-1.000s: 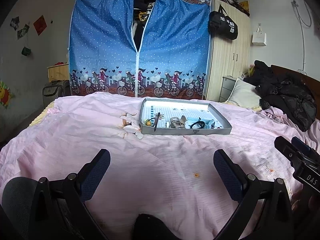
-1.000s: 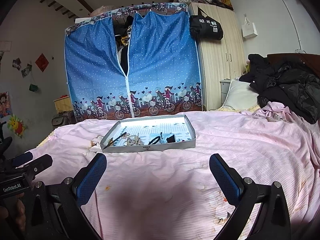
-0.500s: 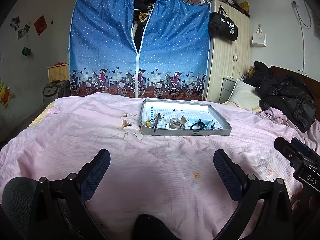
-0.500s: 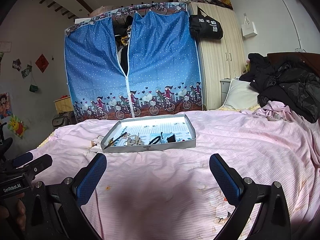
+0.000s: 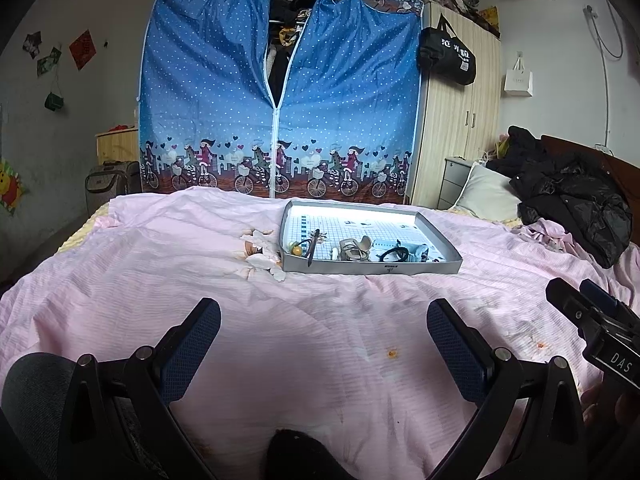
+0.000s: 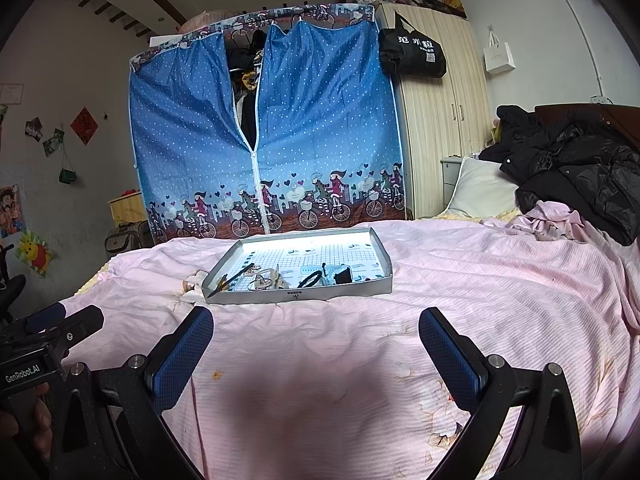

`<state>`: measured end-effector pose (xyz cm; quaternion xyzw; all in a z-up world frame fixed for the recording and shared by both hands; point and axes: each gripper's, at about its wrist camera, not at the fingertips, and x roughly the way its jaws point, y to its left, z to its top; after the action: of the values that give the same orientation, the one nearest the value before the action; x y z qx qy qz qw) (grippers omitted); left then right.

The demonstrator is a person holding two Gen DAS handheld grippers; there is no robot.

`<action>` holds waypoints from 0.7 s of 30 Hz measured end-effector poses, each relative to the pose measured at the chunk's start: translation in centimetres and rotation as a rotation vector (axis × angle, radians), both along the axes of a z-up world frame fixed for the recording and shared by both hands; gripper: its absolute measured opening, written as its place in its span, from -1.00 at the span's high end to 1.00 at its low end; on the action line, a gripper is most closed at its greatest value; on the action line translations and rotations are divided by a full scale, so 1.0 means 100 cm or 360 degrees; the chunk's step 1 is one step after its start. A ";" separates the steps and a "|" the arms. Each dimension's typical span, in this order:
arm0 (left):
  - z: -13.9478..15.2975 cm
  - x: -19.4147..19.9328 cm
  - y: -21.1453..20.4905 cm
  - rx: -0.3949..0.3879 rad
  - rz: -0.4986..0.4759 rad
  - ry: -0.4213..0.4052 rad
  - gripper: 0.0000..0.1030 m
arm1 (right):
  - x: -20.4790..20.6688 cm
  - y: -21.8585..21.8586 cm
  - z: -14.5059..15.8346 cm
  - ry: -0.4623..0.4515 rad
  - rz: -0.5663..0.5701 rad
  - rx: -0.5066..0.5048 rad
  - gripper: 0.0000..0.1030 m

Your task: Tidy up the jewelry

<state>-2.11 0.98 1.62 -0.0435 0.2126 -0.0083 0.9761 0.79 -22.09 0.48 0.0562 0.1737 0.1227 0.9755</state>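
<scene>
A shallow grey cardboard tray with a white grid-printed floor (image 5: 416, 268) rests on the pink striped bedspread (image 5: 160, 280), and the jewelry sits inside it, gathered along the tray's near wall. At the tray's left end lies a thin dark stick-like piece (image 5: 313, 245) beside a small yellow bead on a dark loop (image 5: 297, 249); toward the tray's middle is a tangled silver-and-beige cluster (image 5: 354, 250), and to the right of that a black ring-shaped band (image 5: 394, 255). What each small piece is cannot be told at this range.

The pieces lie in a loose row in the tray — an arrangement that would fit a heap waiting to be sorted as well as pieces already gathered there, so the step in hand cannot be settled. Any handling of them would call for a long reach forward to the tray's near wall and a fine pinch, since the items are small and partly entangled.

The left gripper (image 5: 324, 344) hovers low over the bedspread, well short of the tray, pointing toward the tray's left half; its blue-padded jaws stand wide apart and grasp nothing. The right gripper (image 6: 316, 352) is held level beside it, also well short of the tray and aimed slightly to the tray's right — its jaws likewise spread and empty. A hand's edge shows at each handle.
</scene>
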 end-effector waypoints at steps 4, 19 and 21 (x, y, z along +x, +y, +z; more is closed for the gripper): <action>0.000 0.000 0.000 -0.0004 -0.0005 0.0000 -0.96 | 0.000 0.000 0.000 0.0004 0.0002 0.0000 -1.00; -0.003 -0.001 0.000 -0.0079 -0.0030 0.0015 -0.96 | -0.001 0.001 -0.006 0.0031 0.0008 -0.0002 -1.00; -0.003 0.000 -0.004 -0.0040 -0.0008 0.0019 -0.96 | -0.002 0.001 -0.006 0.0033 0.0006 -0.0005 -1.00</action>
<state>-2.16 0.55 1.32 -0.0555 0.2184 -0.0130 0.9742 0.63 -22.00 -0.14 0.0558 0.1841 0.1236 0.9735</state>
